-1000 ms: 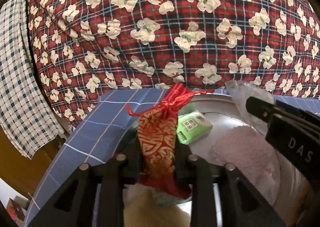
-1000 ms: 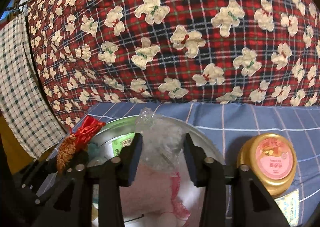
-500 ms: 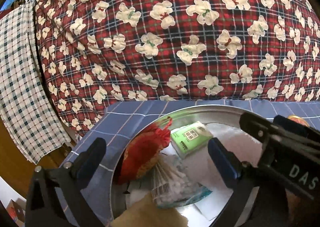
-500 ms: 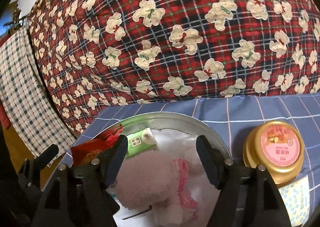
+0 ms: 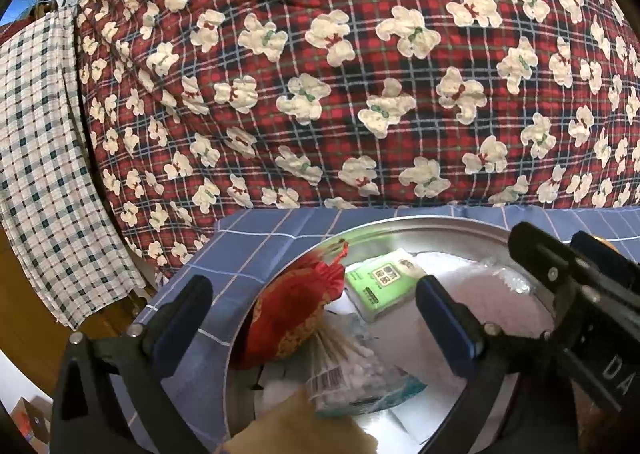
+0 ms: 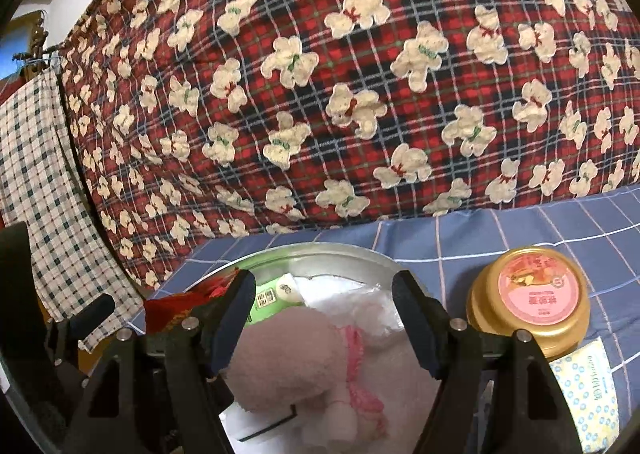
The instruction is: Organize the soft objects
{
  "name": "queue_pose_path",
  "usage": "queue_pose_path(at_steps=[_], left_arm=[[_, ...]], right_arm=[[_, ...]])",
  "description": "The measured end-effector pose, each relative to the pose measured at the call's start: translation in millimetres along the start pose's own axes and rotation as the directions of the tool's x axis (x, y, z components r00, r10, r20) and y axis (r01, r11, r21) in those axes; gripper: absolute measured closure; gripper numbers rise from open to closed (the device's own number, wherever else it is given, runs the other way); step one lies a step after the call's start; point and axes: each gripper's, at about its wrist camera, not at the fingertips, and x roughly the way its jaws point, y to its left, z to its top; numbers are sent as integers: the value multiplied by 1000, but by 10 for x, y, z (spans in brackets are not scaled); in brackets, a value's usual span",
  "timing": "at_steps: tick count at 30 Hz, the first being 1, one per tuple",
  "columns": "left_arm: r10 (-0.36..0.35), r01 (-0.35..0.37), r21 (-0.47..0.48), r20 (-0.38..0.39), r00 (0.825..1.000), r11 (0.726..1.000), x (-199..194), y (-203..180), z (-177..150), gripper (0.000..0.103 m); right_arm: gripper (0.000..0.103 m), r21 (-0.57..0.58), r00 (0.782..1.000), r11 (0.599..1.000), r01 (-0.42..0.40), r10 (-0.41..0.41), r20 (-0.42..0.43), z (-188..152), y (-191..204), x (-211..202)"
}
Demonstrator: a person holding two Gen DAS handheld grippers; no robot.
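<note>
metal basin [image 5: 400, 228] on the blue checked bedsheet [image 5: 256, 242] holds the soft items: red brocade pouch [image 5: 296, 314] against the left wall, green tissue pack [image 5: 380, 284] beside it, bagged cotton swabs [image 5: 348, 378] nearer the camera, pink fluffy cloth [image 6: 292, 354] on white cloth to the right. left gripper [image 5: 312, 318] stands spread wide above the pouch, nothing between its pads. right gripper [image 6: 324, 318] is partly spread over the pink cloth, pads clear of it.

risks noted:
- pouch leans on the basin wall with its tassel near the rim; a gripper pulled back carelessly could snag the cord and drag it out.
- both grippers crowd the same basin; crossing paths could knock them together.
- gold jar [image 6: 528, 302] and a patterned packet [image 6: 584, 390] sit just beside the basin; a sideways sweep of the right gripper could tip the jar.
</note>
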Motion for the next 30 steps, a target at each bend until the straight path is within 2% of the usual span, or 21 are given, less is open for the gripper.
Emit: queue_pose_path(at_steps=[3,5,8,12,18,26,30], left_arm=[[7,-7,-10,31,999,1000,-50,20,-10,0],[18,-15,-39,79,997,999,-123,57,-36,0],[20,-10,-77,132,991,997,-198,108,-67,0],[28,-13,-92,171,985,996,-251,126,-86,0],[67,-56,-56,239,969,997,-346,40,-136,0],[37,-9,-102,270,962,995,-409,124,-179,0],[52,-23,-102,293,955,995,-466,114,-214,0]], right_arm=[[30,-17,999,1000,7,-6,48,-20,6,-72],[30,-46,995,999,24,-19,96,-53,33,-140],[30,-93,986,993,70,-55,158,-99,86,-201],[30,-93,976,992,84,-63,208,-132,81,-257],[30,-112,975,991,73,-47,219,-160,86,-291],[29,-88,971,995,34,-12,237,-225,36,-401],[29,-103,968,994,41,-14,251,-249,53,-482]])
